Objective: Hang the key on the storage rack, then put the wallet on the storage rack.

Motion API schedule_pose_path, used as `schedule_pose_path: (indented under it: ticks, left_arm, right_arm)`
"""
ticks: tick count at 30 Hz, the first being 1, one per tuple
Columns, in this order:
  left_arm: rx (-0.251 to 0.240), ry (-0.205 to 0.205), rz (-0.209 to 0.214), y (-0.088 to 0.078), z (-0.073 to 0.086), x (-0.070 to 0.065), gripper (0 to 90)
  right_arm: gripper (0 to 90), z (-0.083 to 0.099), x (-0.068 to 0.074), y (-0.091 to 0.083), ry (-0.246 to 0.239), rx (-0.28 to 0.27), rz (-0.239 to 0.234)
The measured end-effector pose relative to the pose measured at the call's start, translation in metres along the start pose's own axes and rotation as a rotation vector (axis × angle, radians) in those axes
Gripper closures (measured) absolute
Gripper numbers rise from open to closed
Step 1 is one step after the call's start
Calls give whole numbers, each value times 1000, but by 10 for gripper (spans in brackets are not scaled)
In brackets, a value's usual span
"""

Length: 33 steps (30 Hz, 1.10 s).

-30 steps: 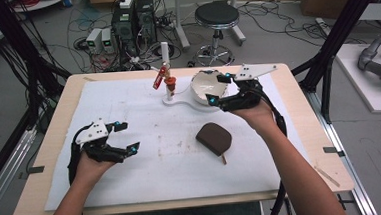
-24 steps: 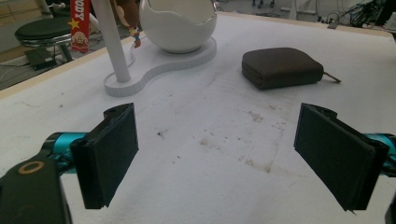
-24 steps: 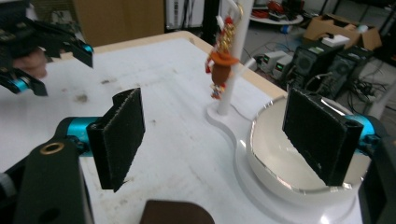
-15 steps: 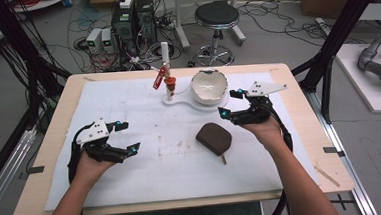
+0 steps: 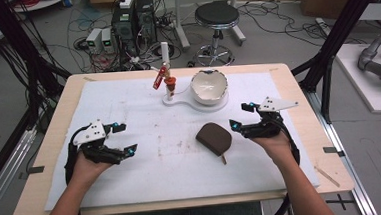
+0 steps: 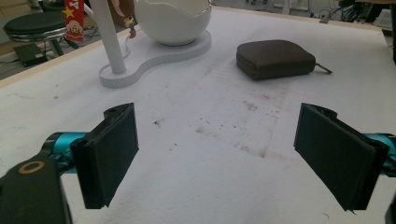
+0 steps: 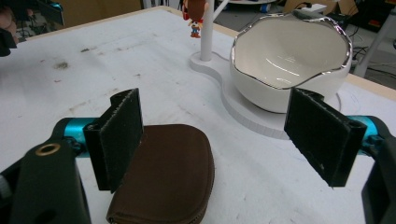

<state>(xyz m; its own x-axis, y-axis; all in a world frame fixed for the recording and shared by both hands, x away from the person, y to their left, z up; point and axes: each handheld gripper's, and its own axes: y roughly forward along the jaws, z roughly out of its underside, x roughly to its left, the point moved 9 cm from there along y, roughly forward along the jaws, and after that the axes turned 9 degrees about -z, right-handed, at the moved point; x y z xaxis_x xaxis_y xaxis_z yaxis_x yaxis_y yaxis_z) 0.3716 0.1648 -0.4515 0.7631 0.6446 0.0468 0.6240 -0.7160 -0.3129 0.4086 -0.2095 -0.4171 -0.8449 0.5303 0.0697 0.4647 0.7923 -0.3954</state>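
A white egg-shaped bowl (image 5: 208,85) sits on a white base (image 5: 178,99) at the back middle of the table, beside a thin post (image 5: 165,51) with a small figure (image 5: 170,83) hanging from it. Nearer me lies a brown zip pouch (image 5: 214,137). My right gripper (image 5: 239,116) is open just right of the pouch; in the right gripper view the pouch (image 7: 168,172) lies partly behind the left jaw and the bowl (image 7: 292,60) is farther ahead. My left gripper (image 5: 126,137) is open over the white sheet at the left, holding nothing, with the pouch (image 6: 274,58) far ahead.
A white sheet (image 5: 128,101) with brown stains covers the wooden table (image 5: 298,96). Behind the table stand a stool (image 5: 216,15) and electronics boxes (image 5: 128,21) among cables. Black frame poles (image 5: 334,38) rise at both sides.
My right gripper has drawn back from the bowl, to the right and toward me, and now sits beside the pouch. The left gripper has barely moved.
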Motion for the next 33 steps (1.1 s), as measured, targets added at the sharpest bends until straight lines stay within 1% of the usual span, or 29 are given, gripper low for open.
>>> schedule_pose_path:
  ticks: [5,7,9,11,16,21,23,27,31,33]
  left_arm:
    - [6,-3,7,1,1,1,136]
    - [-1,-2,10,0,1,0,136]
    - [-5,-1,11,-1,0,-1,136]
    - [-3,-1,11,-1,1,-1,137]
    - [-4,9,9,-4,1,-1,137]
    - [-10,-10,7,-3,1,2,136]
    - [-8,-11,9,-3,2,3,136]
    - [-12,-6,9,-2,0,2,136]
    - [-3,4,11,-1,0,0,136]
    - [0,11,9,-1,0,-2,136]
  right_arm:
    - [198,4,-4,-6,13,-8,18]
    - [198,5,-5,-7,16,-12,23]
    - [198,5,-7,-9,8,-16,42]
    - [198,5,-6,-10,6,-15,46]
    - [198,7,-4,-6,-8,9,45]
    - [198,11,2,-6,-13,23,42]
    - [198,13,3,-7,-8,27,44]
    - [198,18,8,-8,0,29,47]
    - [198,26,18,-10,-9,48,36]
    - [198,32,23,-11,-6,62,29]
